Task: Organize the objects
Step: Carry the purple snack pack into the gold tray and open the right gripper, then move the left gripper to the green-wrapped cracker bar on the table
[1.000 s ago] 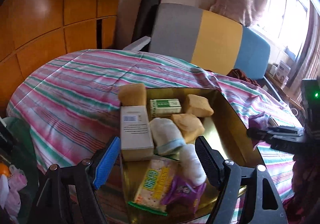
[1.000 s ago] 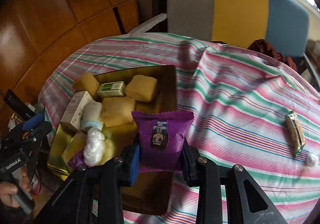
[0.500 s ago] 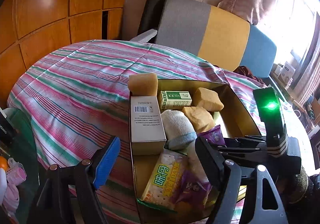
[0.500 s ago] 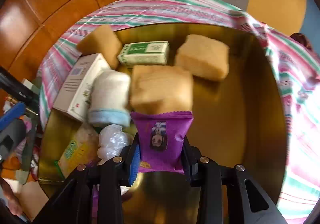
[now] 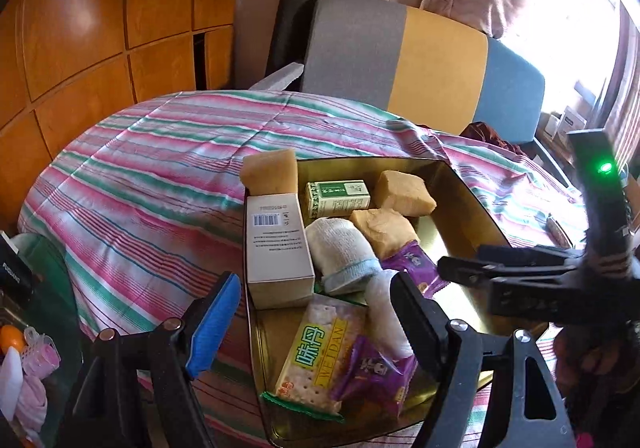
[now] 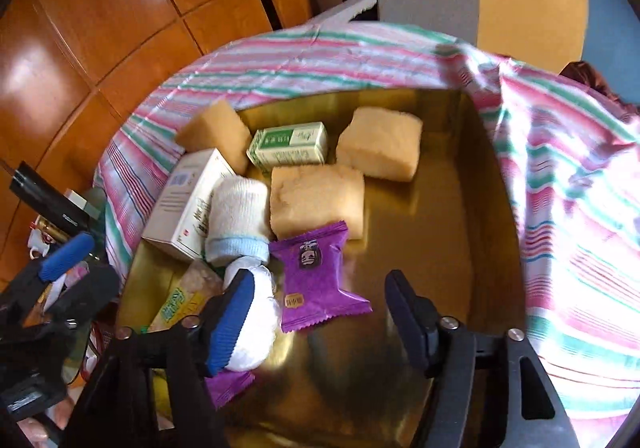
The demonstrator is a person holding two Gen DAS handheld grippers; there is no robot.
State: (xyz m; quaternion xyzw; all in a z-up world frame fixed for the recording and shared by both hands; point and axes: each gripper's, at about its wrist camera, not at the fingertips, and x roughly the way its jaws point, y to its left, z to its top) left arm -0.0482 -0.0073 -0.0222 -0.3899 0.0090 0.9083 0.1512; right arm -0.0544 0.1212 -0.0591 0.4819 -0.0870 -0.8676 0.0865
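So the gold metal tray (image 6: 492, 207) sits on the striped-cloth bench (image 6: 580, 207). In the right wrist view, the purple snack packet (image 6: 316, 280) lies in the tray just in front of a tan sponge block (image 6: 316, 199), with the rolled white sock (image 6: 236, 224) to its left and the white carton box (image 6: 188, 203) further left. The small green box (image 6: 288, 145) sits behind them.
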